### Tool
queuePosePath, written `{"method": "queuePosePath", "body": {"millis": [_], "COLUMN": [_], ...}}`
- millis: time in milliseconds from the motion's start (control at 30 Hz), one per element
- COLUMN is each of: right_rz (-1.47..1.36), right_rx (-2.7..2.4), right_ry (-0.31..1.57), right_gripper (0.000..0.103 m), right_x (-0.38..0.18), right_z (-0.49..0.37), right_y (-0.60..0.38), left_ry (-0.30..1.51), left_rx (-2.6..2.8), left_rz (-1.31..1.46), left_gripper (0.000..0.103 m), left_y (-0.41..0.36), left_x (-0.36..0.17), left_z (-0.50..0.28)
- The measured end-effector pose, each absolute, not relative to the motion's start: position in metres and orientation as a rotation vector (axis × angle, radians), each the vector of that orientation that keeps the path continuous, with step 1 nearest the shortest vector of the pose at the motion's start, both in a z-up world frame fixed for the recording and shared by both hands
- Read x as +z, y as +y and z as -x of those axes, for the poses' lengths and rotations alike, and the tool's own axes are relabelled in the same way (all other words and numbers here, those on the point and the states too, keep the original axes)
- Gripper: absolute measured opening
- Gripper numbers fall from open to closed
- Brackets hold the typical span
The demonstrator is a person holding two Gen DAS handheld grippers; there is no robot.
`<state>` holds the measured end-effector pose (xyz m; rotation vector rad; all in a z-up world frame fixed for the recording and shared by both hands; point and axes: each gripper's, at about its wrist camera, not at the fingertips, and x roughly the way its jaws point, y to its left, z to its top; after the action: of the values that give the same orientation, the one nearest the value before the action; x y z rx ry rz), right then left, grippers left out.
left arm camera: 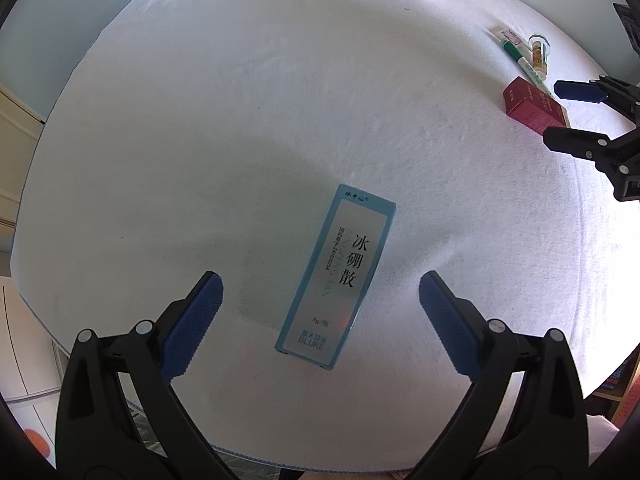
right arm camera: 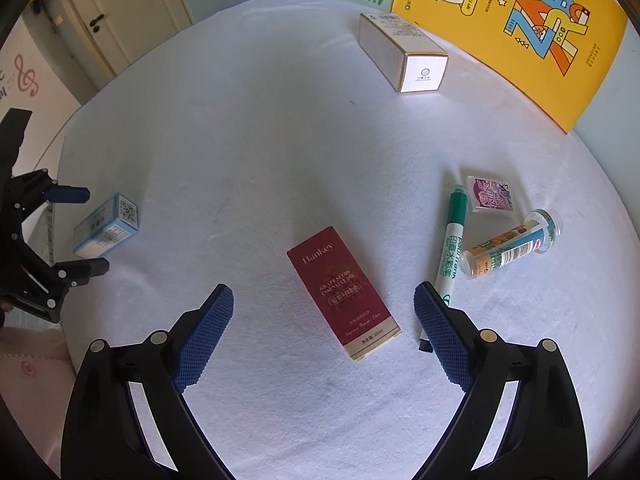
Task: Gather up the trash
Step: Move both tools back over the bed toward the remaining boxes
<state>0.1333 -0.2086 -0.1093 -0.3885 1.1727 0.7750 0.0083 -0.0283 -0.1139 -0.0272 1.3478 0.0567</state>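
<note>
A light blue medicine box (left arm camera: 334,278) lies flat on the white cloth, between the open fingers of my left gripper (left arm camera: 320,292), which hovers over it without touching. The box also shows in the right wrist view (right arm camera: 107,227), with the left gripper (right arm camera: 86,232) around it. A dark red Hankey box (right arm camera: 344,292) lies between the open fingers of my right gripper (right arm camera: 324,300). The red box (left arm camera: 534,106) and the right gripper (left arm camera: 554,112) also show in the left wrist view at far right.
A green marker (right arm camera: 450,240), a small purple packet (right arm camera: 491,194) and a clear tube (right arm camera: 512,244) lie right of the red box. A white carton (right arm camera: 400,52) lies at the back by a yellow book (right arm camera: 516,28). The table edge runs close on the left.
</note>
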Motion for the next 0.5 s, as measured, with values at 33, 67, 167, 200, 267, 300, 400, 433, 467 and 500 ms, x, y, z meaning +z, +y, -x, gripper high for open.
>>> {"method": "queuePosePath", "body": {"millis": [33,67,167,200,267,300,400,433,467,500], "right_rz": [0.389,0.388,0.396,0.400,0.409,0.414,0.423,0.424,0.426,0.428], "right_rx": [0.777,0.778,0.776,0.774,0.773,0.771,0.762,0.762,0.764,0.763], "right_ry": [1.176,1.178,1.190,1.193,1.196,1.198,1.203,1.210,1.218,1.225], "right_gripper": [0.091,0.091,0.091,0.091,0.091,0.091,0.091,0.091,0.091,0.091], "right_x": [-0.110,-0.111,-0.115,-0.116,-0.117,-0.118,-0.121,-0.122,-0.122,-0.124], "right_z": [-0.134,-0.134,-0.135,-0.135,-0.136,-0.136,-0.136,-0.135,-0.135,-0.135], "right_y": [-0.208,-0.208,-0.206,-0.205,-0.205,-0.203,-0.199,-0.197,-0.193,-0.193], "left_ry": [1.348,1.349,1.351,1.353,1.355,1.356,1.358,1.359,1.361,1.362], "left_rx": [0.058,0.057,0.055,0.055,0.052,0.052,0.051,0.050,0.051,0.051], "left_rz": [0.026,0.027,0.032,0.034,0.035,0.034,0.034,0.036,0.039,0.041], "left_gripper": [0.096,0.096,0.096,0.096,0.096,0.096,0.096,0.096,0.096,0.096], "left_y": [-0.028,-0.029,-0.029,-0.029,-0.029,-0.029,-0.029,-0.028,-0.027,-0.026], "left_x": [-0.114,-0.115,-0.118,-0.118,-0.119,-0.119,-0.120,-0.121,-0.121,-0.122], "left_z": [-0.008,-0.010,-0.012,-0.013,-0.009,-0.010,-0.010,-0.009,-0.011,-0.011]}}
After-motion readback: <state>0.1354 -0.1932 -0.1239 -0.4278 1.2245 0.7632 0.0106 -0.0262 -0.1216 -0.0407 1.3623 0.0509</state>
